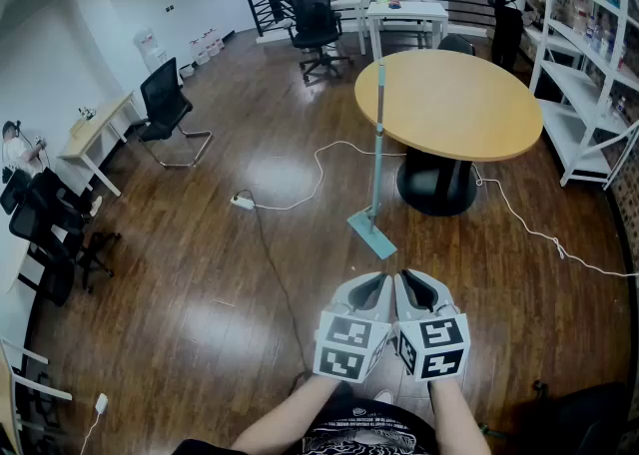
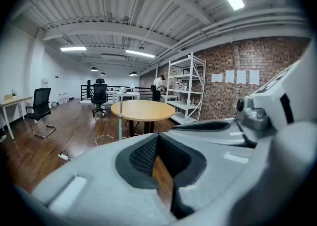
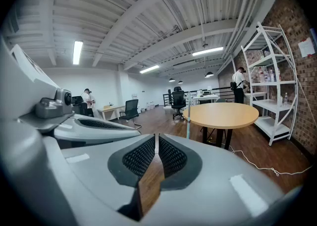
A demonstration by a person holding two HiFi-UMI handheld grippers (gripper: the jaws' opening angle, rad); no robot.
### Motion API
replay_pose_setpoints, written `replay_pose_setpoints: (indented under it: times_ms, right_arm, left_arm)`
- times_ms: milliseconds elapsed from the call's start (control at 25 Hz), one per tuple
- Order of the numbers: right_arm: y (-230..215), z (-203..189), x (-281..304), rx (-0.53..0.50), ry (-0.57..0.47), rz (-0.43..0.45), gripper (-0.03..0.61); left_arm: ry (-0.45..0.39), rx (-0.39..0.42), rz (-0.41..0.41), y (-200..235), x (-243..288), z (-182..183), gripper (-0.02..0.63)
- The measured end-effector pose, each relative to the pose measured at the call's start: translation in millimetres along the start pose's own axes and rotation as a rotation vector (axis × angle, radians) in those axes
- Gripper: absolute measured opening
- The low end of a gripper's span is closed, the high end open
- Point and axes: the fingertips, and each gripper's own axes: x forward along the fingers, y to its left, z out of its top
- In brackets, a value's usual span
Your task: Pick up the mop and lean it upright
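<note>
Across the head view, a dark wooden floor (image 1: 200, 243) is being shown, with bare boards taking up most of the picture. Toward the right, a round tabletop (image 1: 469, 114) is being carried on a dark pedestal, and a white shelf unit (image 1: 584, 74) is being faced by a person (image 1: 511, 4) at the far wall. The mop (image 1: 378, 144) is being propped upright by the tabletop's left rim, its pale handle resting against the edge and its flat head (image 1: 371, 233) being borne by the floor just in front of the pedestal. Nearest the camera, the left gripper (image 1: 374, 281) and the right gripper (image 1: 412, 281) are being held side by side, apart from the mop. Both pairs of jaws are being held narrow, tips together, with only floor showing in the slit behind the pads. A white cable (image 1: 319, 169) is being trailed across the floor to a power strip (image 1: 243, 202).
</note>
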Motion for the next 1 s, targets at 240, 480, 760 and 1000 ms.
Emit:
replay_pose_setpoints:
  times_ms: [240,480,760,1000]
  right_arm:
    - [-13,7,24,-0.005,0.001,0.014,0.026]
    - [-24,23,80,-0.030,0.012,0.014,0.032]
    - [-36,52,160,-0.036,0.031,-0.010,0.037]
    - [-45,74,221,-0.052,0.057,-0.041,0.037]
  left_arm:
    - [-0.008,-0.023,0.014,15,24,5,0.003]
    - [-0.045,-0.045,0.024,61,61,24,0.003]
    - [-0.043,-0.072,0.007,130,113,46,0.003]
    - [-0.044,-0.092,-0.024,182,152,68,0.003]
